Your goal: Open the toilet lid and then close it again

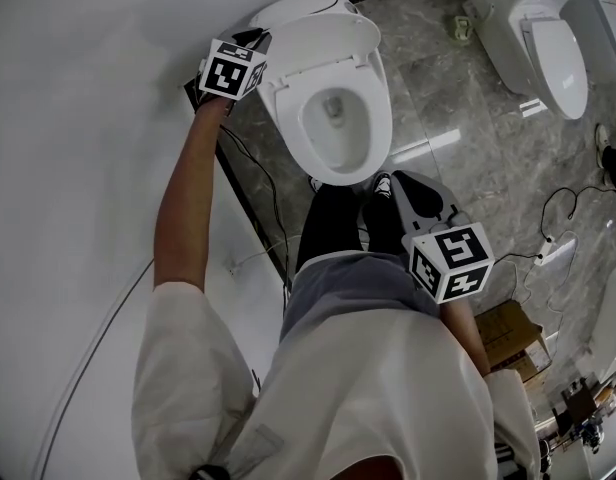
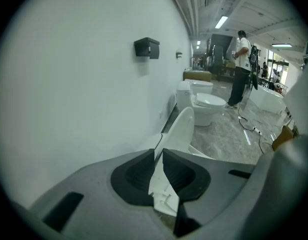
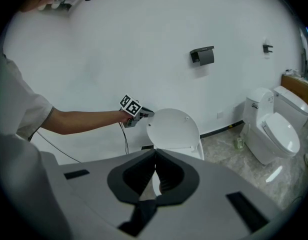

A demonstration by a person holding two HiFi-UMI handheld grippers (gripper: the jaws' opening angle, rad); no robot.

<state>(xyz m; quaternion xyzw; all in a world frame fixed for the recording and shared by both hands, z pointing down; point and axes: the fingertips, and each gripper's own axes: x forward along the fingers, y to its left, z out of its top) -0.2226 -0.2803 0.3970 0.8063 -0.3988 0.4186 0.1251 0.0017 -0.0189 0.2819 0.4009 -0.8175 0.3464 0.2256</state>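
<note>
Close to the person's waist the right claw (image 3: 155, 153) hangs over the grey marble floor (image 1: 468, 108), its jaws pressed together with nothing between them. Farther out, at the end of the stretched left arm, the left claw (image 2: 159, 156) is pinched on the side rim of the white toilet lid (image 3: 173, 128), which stands raised, nearly upright, above the open seat and bowl (image 1: 338, 133) against the white wall (image 1: 88, 88). Beyond it two more white toilets (image 1: 548, 38) stand along the same wall, with a dark paper holder (image 3: 203, 56) mounted above.
</note>
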